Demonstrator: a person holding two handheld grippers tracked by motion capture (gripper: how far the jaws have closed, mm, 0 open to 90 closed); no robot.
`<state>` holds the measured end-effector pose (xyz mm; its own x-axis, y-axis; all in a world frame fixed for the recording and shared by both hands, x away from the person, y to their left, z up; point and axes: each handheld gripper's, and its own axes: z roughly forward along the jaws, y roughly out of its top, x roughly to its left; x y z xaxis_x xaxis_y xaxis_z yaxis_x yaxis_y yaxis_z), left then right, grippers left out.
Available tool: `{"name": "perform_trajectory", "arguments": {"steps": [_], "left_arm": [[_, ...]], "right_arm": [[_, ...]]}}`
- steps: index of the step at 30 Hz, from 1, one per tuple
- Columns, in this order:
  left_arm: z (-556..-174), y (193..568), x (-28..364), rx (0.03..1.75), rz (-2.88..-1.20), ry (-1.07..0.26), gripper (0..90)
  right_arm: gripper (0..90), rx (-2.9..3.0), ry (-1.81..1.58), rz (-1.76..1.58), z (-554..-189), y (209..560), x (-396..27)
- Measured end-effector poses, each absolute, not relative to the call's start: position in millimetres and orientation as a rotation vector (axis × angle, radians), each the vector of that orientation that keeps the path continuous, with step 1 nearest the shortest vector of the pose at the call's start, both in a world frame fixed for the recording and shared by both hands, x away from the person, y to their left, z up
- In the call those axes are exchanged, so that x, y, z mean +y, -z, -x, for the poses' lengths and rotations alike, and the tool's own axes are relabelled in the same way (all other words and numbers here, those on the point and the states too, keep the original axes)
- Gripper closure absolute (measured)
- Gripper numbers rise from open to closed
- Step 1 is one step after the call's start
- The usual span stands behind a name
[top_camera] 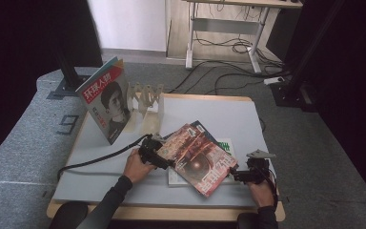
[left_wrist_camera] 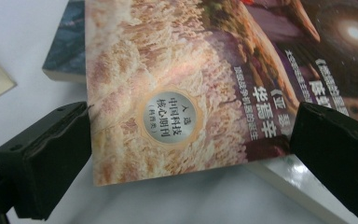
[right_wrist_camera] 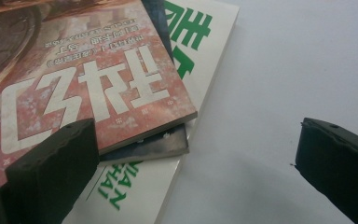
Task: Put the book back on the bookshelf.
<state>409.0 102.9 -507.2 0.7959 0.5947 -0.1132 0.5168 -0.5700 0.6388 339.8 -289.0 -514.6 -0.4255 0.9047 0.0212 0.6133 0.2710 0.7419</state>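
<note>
Jaws of the left gripper [top_camera: 158, 153] stand apart, straddling the top magazine's [top_camera: 196, 157] near corner; the right gripper [top_camera: 238, 174] gapes too, at the opposite corner. That magazine lies crooked atop a stack [top_camera: 226, 145] on the table [top_camera: 100, 164]. Light, floppy, glossy; likely slippery, so pinch an overhanging corner.

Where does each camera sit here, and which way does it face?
High view: above the person's side, looking forward and down on the table; both forearms enter from below.
Left gripper view: rides the left gripper, facing the red magazine.
Right gripper view: rides the right gripper, facing that magazine's corner.
All share the red magazine.
</note>
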Motion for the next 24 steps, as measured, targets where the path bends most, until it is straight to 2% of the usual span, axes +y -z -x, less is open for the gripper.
{"name": "perform_trajectory", "arguments": {"steps": [12,17,20,24], "left_arm": [[-392,511,104,0.783,-2.377,-0.187,0.0],[-384,511,106,0.755,-2.371,-0.171,0.0],[-378,509,107,0.716,-2.337,-0.107,0.2],[-375,506,108,0.711,-2.318,-0.088,4.4]], "right_arm": [[0.0,2.105,-0.982,-1.426,-358,516,-292],[0.0,2.094,-0.992,-1.442,-366,517,-294],[0.0,2.093,-1.002,-1.449,-370,518,-294],[0.0,2.095,-1.004,-1.452,-375,518,-294]]}}
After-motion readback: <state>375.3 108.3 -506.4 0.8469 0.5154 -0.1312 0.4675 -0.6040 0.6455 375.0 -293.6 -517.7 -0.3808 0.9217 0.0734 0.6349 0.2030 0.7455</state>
